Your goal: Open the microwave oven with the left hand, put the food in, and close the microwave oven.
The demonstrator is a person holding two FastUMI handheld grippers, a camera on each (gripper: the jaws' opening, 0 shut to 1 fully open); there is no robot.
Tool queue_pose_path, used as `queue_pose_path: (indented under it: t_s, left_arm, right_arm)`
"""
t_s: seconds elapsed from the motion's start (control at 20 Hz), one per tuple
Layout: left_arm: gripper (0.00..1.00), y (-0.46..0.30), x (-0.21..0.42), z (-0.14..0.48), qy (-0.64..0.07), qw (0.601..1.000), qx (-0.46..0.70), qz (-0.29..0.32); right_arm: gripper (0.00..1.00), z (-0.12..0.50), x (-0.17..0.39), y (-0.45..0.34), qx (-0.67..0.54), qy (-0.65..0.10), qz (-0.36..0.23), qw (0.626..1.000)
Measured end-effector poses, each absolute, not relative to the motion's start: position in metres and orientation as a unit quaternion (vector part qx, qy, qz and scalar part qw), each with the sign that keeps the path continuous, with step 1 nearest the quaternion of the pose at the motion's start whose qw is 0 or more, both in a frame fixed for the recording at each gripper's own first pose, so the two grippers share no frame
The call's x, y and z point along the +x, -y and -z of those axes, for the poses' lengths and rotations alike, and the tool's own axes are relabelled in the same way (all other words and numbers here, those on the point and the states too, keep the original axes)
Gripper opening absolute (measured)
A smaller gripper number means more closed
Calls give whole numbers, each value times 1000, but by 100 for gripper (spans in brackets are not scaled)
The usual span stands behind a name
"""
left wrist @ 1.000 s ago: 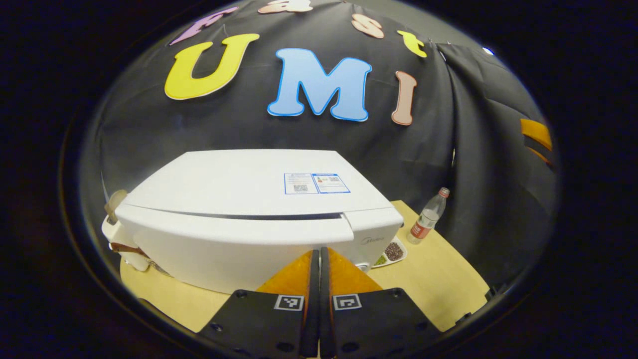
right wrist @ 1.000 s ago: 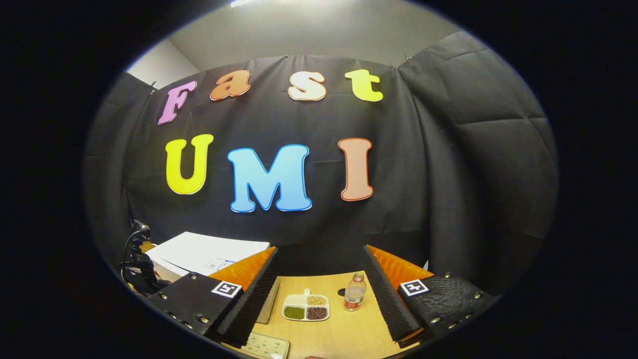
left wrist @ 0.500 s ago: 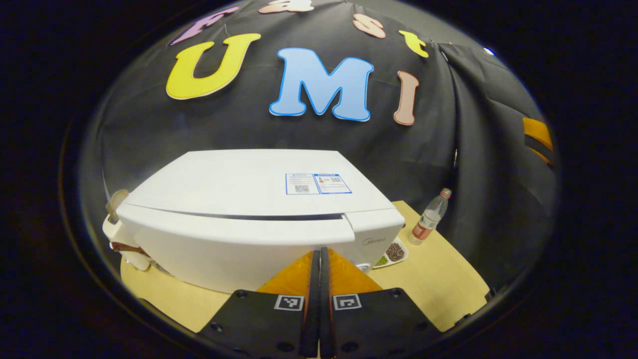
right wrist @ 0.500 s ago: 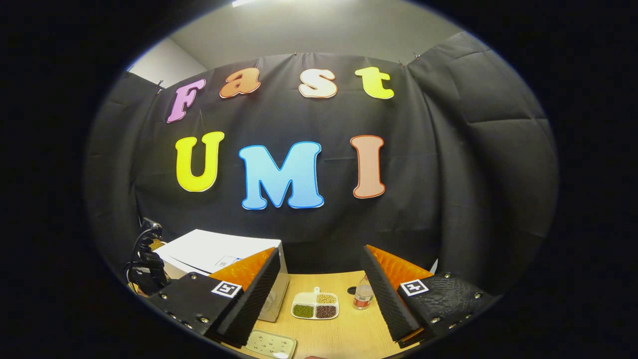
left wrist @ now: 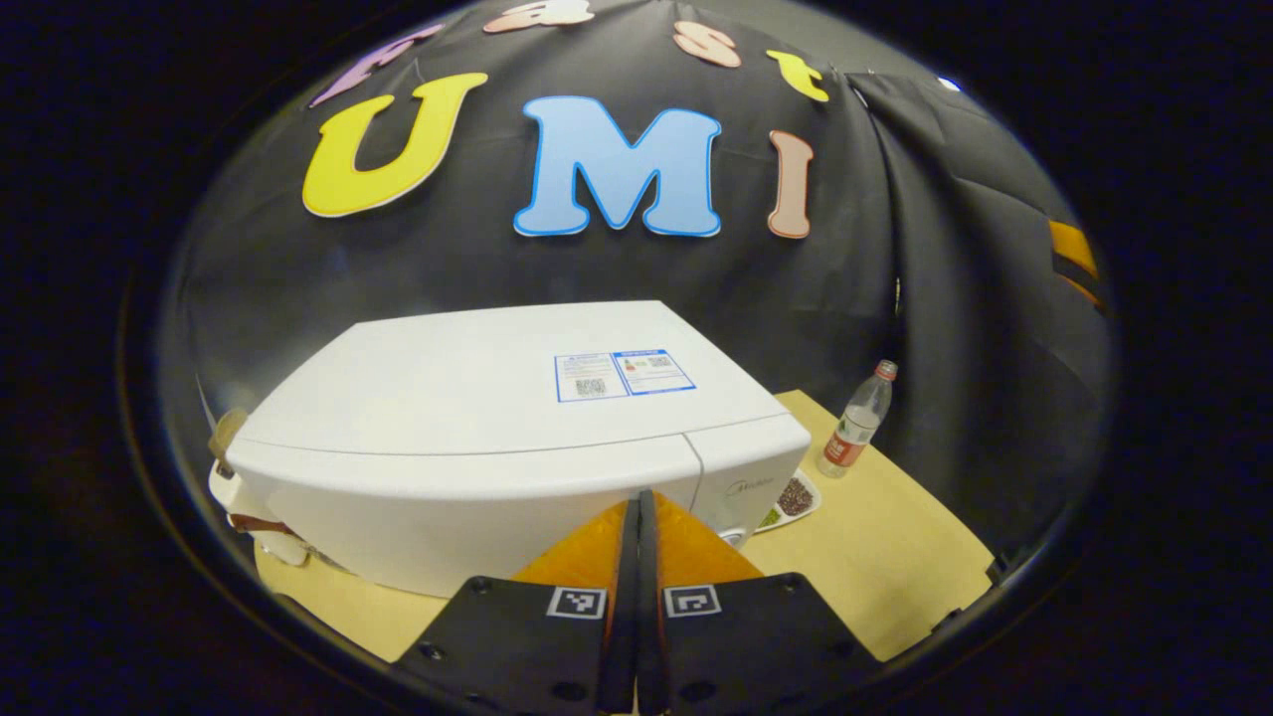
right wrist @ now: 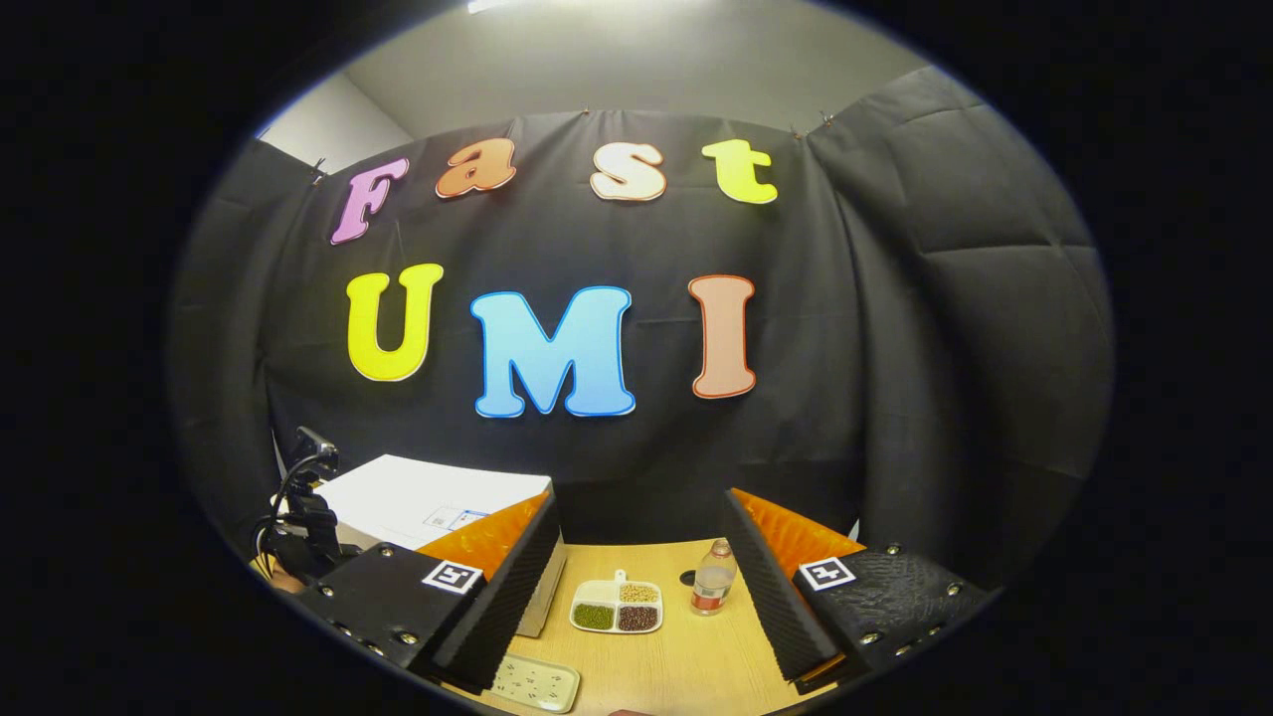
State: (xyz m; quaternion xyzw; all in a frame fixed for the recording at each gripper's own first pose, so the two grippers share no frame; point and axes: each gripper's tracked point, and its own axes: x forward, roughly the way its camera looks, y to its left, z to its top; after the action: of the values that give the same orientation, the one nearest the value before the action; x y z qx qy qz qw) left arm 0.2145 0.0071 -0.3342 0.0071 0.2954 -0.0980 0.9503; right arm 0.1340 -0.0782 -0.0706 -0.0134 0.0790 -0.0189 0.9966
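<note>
Wooden table (right wrist: 686,656): microwave (left wrist: 477,438), divided dish (right wrist: 617,609), bottle (right wrist: 710,582).

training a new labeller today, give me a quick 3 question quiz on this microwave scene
1. True or false: the microwave door looks shut.
2. Which gripper has its fingers spread apart: (a) left gripper or (b) right gripper?
3. Fill in: beside the divided dish on the table stands a plastic ______.

Key: 1 true; 2 b; 3 bottle.
</note>
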Motion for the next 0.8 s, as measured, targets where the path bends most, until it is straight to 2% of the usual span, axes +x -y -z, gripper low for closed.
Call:
queue_pose_path:
  t_s: [0.2, 0.35, 0.5, 0.6, 0.75, 0.8]
  left_arm:
    - [7, -19, 206, 308, -271, 960, 17, 70]
    - [10, -36, 193, 247, -212, 976, -3, 44]
    - [96, -54, 172, 174, -145, 989, -22, 2]
    - [96, -61, 157, 124, -97, 995, -23, -12]
    - [99, -63, 125, 76, -60, 998, -4, -15]
    - [96, -62, 116, 62, -52, 999, 3, -17]
  right_arm:
    - [100, 64, 130, 72, -13, -73, 14, 997]
    - [100, 57, 125, 62, -10, -62, 7, 998]
    - [100, 54, 120, 48, -5, -57, -4, 998]
    - [100, 49, 116, 38, -3, -53, -13, 999]
    - [100, 37, 109, 23, 7, -42, -23, 999]
    - [100, 32, 106, 20, 6, -39, -25, 999]
